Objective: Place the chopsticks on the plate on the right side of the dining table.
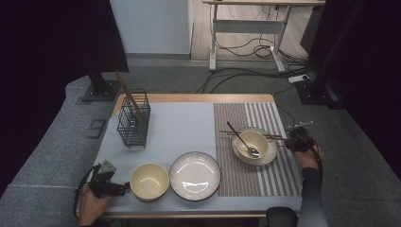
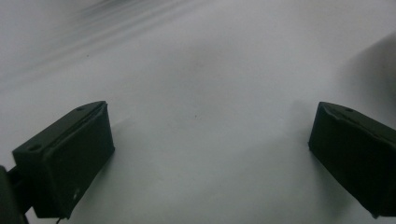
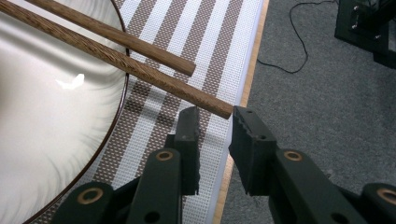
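Across a ribbed round plate (image 3: pixel 51 121), two wood-grained chopsticks (image 3: pixel 140 67).

Chopsticks (image 3: pixel 121 51): reddish-brown wood, visible grain.
Plate under right-hand bowl (image 1: pixel 271 153): glossy white, faint radial ribbing, thin dark brown rim line.
Right-hand bowl (image 1: pixel 246 142): cream yellow; spoon (image 1: pixel 242 140) in it metallic grey, dark handle.
Placemat (image 3: pixel 187 56): woven, brown and white stripes, narrow at one side and broader at the other.
Worktop (image 1: pixel 189 98): light wood edge; cover cloth (image 1: pixel 179 127) pale grey-blue, plain.
Centre plate (image 1: pixel 195 176): white, fine radial lines, dark rim.
Left-hand bowl (image 1: pixel 149 181): cream yellow, plain.
Wire basket (image 1: pixel 133 124): black.
Right gripper (image 3: pixel 214 122) and left gripper (image 2: pixel 210 154): matte black fingers; brass-coloured rivets on the right one.
Floor carpet (image 3: pixel 322 93): dark grey.
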